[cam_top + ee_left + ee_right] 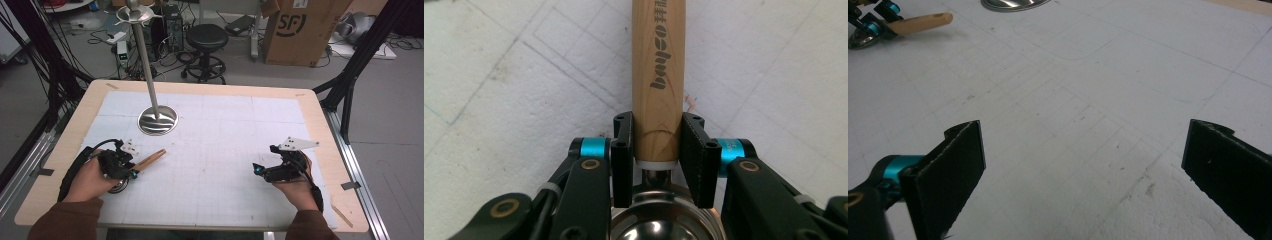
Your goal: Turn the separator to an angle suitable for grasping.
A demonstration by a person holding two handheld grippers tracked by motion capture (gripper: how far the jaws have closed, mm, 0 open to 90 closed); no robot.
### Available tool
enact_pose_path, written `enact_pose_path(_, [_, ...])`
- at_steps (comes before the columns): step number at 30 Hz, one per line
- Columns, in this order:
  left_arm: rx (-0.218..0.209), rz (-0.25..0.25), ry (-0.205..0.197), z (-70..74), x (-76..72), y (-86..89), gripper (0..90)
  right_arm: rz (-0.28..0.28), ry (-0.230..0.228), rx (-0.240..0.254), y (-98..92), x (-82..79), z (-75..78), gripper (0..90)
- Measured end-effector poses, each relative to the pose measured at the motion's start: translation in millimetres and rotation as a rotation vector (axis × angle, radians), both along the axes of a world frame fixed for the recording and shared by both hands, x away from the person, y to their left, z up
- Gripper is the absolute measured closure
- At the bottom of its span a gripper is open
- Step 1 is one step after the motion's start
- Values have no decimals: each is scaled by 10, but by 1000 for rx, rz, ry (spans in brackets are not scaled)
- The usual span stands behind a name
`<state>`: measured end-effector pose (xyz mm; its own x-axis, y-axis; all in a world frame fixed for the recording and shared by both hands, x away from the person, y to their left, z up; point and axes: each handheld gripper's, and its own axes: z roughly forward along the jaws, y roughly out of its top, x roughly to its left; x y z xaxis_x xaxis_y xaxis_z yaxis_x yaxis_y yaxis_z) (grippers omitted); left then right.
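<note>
Black pads of the left gripper [658, 150] clamp the wooden handle [657, 75] of a ladle right where the wood meets its metal neck, one pad on each side, with the steel bowl [659, 225] showing just below them. In the high view the ladle [145, 162] lies at the table's near left, handle pointing toward the middle of the white mat [225, 150], bowl under the left hand [90, 180]. Beyond it stands the steel stand [157, 120], its round base on the mat and its hooked top high above. My guess is the ladle goes onto that stand, so the hold looks sound: low on the handle, close to the heavy end, which should keep the bowl from swinging. Lifting straight up before turning toward the pole would be wise, and bumping the pole could tip it. Off to the right, the right gripper [260, 170] rests on the mat with jaws spread wide and nothing between them, well apart from the ladle.
</note>
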<state>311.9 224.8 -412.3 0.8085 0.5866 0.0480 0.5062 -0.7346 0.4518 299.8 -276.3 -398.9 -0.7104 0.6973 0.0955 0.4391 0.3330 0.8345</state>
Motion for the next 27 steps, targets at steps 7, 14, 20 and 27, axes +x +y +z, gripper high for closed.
enact_pose_path(7, [-98,-29,-30,120,-64,51,690,2,2,3,-1,-3,4,25])
enact_pose_path(14, [-223,-57,-57,236,-115,71,689,2,-1,4,-1,-3,5,25])
enact_pose_path(20, [-318,-87,-81,331,-161,66,689,6,-2,5,4,-2,4,25])
enact_pose_path(27, [-424,-135,-108,426,-216,26,689,12,-6,12,10,-10,21,25])
